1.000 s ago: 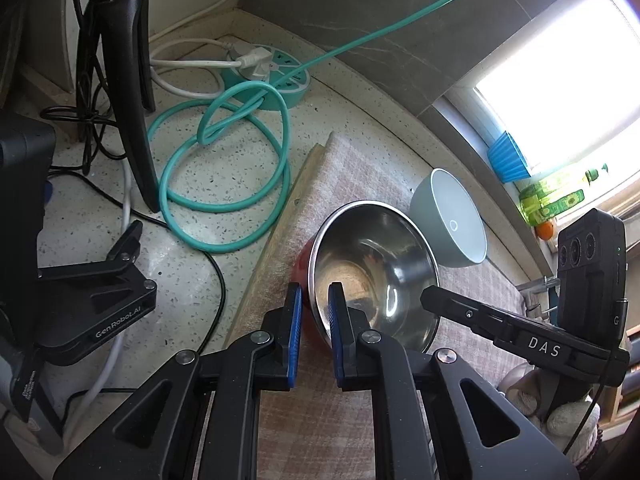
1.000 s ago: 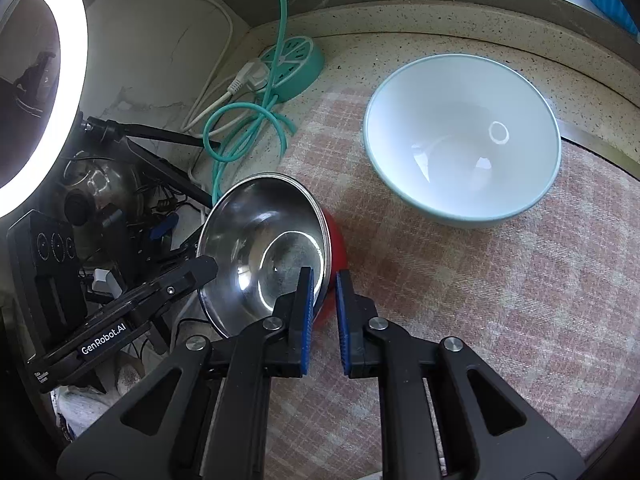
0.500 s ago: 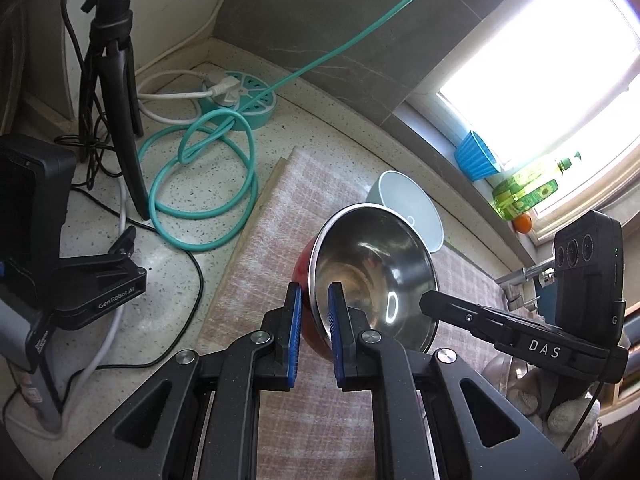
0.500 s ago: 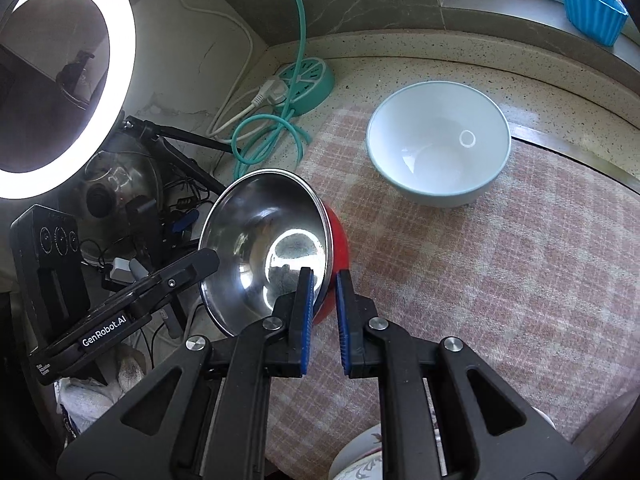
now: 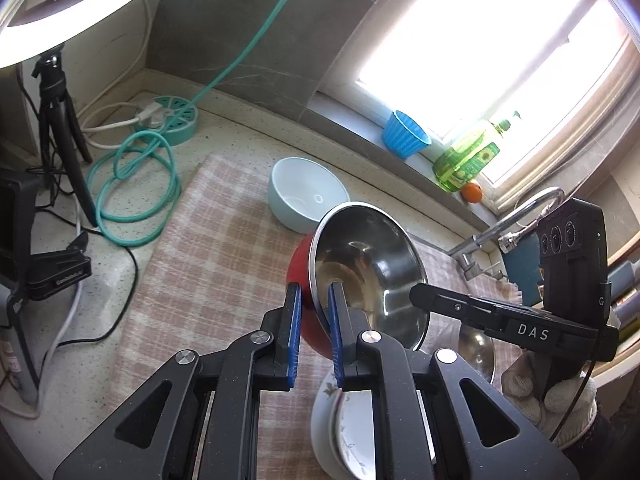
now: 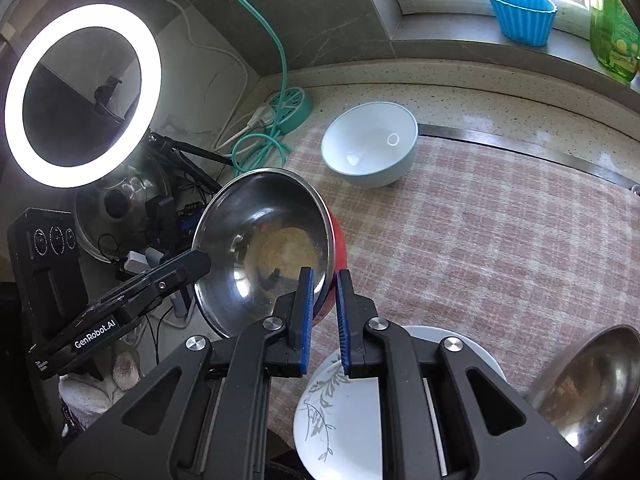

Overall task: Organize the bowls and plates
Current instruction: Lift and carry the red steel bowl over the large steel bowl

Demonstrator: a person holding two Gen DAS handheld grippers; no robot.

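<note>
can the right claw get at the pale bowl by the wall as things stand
Probably not yet. The right claw is shut on the steel bowl, shared with the left claw. The cloth toward the pale bowl lies bare.

Held bowl [image 5: 360,264]: red outside, bare steel inside. Far bowl [image 6: 370,144]: pale mint, white interior. Near plate [image 6: 340,412]: white, grey leaf motif. Cloth [image 6: 480,248]: pink-and-cream check. Cable [image 5: 132,184]: teal. Cup on the sill [image 6: 522,14]: blue. Gripper pads [image 5: 295,336]: blue.
</note>
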